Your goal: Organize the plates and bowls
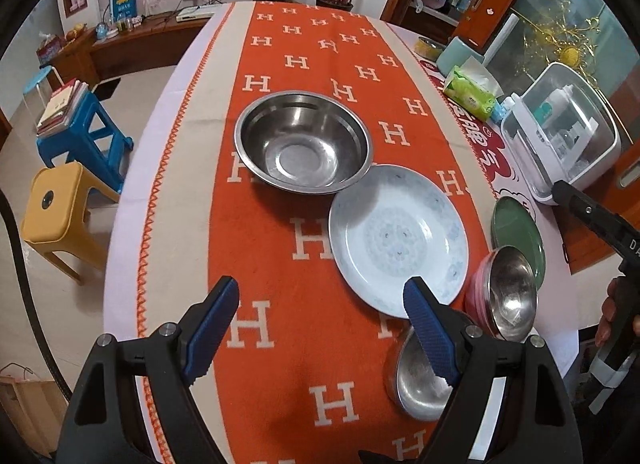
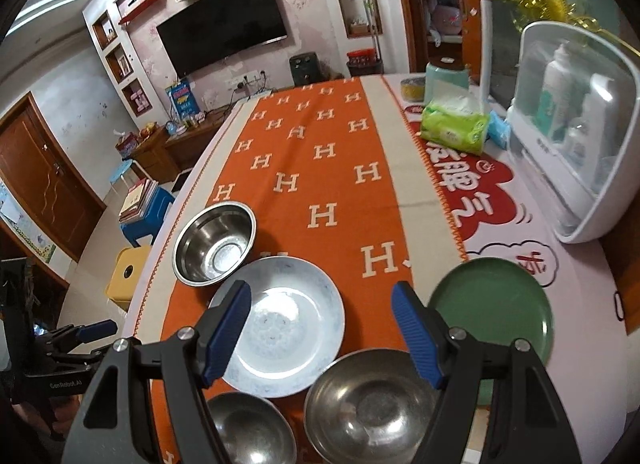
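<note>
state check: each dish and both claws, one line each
left claw: open, empty
right claw: open, empty
large steel bowl: upright, empty
white plate: flat, empty, rim tucked under large bowl's rim
green plate: flat, empty
pink-sided steel bowl: upright, empty
small steel bowl: upright, empty

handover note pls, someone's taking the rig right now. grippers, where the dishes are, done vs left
Left gripper: open, empty, above the orange cloth.
Right gripper: open, empty, above the near dishes.
Dishes, all separate on the table: large steel bowl farthest, white plate next to it, green plate off the cloth to the right, pink-sided steel bowl in front of it, small steel bowl nearest.
Done: nothing stacked.
Left: group plates together, nest bowls.
</note>
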The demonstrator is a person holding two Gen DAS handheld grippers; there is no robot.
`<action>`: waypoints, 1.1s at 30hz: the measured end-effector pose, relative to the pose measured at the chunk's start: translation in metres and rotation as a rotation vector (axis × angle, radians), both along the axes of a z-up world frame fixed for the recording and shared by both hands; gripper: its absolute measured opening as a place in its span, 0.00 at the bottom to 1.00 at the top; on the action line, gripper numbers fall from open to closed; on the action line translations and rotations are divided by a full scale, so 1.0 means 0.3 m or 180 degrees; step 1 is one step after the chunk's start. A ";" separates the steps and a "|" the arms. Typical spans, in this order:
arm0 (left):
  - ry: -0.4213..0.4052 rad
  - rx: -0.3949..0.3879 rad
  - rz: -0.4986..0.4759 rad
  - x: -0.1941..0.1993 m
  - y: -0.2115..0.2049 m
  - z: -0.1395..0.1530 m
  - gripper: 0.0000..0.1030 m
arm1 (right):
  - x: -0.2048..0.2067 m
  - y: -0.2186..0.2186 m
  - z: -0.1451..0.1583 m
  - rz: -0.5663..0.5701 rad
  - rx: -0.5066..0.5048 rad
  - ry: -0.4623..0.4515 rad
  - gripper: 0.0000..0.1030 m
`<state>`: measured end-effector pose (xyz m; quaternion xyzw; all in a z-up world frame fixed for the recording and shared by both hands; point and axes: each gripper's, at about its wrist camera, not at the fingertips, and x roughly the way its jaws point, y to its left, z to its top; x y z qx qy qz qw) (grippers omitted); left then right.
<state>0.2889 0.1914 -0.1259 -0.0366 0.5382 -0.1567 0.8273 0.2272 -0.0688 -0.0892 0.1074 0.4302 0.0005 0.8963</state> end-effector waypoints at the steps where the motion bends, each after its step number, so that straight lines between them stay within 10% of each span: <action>1: 0.0028 -0.0013 0.0000 0.012 -0.004 -0.014 0.81 | 0.010 0.002 -0.011 0.0012 0.0009 0.0025 0.71; 16: 0.0719 -0.0127 -0.0191 0.138 -0.105 -0.265 0.81 | 0.152 -0.058 -0.287 -0.0101 0.0607 0.0685 0.71; 29: 0.0726 -0.0090 -0.0403 0.159 -0.182 -0.330 0.81 | 0.235 -0.051 -0.430 -0.0163 0.0864 0.1040 0.70; 33: 0.0720 -0.0134 -0.0441 0.159 -0.203 -0.336 0.80 | 0.260 -0.048 -0.455 -0.0111 0.0865 0.1113 0.57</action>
